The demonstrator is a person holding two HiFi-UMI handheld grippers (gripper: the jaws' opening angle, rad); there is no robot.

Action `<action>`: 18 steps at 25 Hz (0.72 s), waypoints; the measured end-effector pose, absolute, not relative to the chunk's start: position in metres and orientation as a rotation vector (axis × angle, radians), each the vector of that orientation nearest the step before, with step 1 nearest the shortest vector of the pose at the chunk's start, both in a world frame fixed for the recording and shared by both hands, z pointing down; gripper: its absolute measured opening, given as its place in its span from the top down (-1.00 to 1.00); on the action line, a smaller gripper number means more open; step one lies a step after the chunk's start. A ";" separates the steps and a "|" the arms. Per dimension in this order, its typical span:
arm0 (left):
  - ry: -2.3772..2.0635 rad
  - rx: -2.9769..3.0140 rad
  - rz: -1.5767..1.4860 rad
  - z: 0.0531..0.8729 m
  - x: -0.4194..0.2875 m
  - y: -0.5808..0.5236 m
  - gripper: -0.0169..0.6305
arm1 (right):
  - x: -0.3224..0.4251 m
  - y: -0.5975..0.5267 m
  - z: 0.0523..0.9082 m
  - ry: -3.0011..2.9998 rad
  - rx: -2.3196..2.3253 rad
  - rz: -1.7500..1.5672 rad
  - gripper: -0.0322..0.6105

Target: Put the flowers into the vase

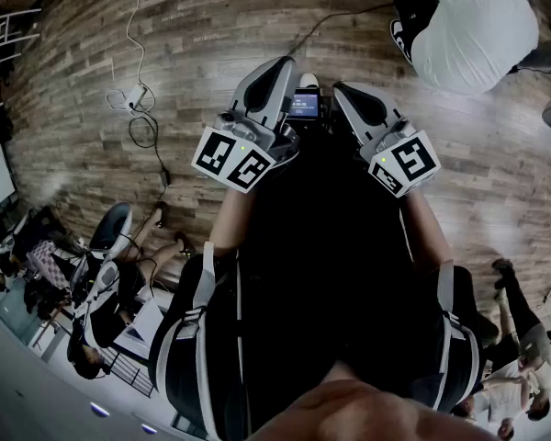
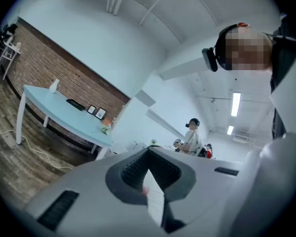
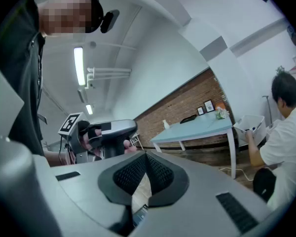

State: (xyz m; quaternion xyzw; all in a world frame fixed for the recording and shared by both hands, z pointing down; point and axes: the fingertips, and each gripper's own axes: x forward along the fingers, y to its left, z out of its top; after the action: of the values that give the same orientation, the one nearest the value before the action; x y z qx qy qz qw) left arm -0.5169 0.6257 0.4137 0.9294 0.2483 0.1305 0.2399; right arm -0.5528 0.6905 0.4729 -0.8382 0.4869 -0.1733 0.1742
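Nothing begun: my left gripper (image 2: 148, 152) and right gripper (image 3: 146, 156) are both closed and empty. Next I'd approach the table (image 2: 64, 116) far ahead of them.

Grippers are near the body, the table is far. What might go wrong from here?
1. Loose cable lies on the floor; a foot may catch it while walking to the table.
2. A person crouches beside that table; the shut left gripper or right gripper might bump them.
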 end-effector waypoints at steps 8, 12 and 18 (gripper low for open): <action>0.856 2.535 0.371 0.424 -0.552 0.685 0.81 | -0.588 0.673 0.459 1.499 -2.445 -0.416 0.84; 0.838 2.530 0.444 0.416 -0.557 0.695 0.81 | -0.598 0.679 0.444 1.476 -2.459 -0.486 0.84; 0.829 2.525 0.383 0.417 -0.543 0.700 0.81 | -0.587 0.685 0.448 1.404 -2.426 -0.419 0.84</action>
State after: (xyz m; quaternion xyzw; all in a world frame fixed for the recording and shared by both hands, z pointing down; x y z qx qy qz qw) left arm -0.5435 0.7000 0.4167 0.9161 0.3007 0.1388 0.2261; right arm -0.5873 0.6853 0.4475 -0.8459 0.4895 -0.1461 0.1531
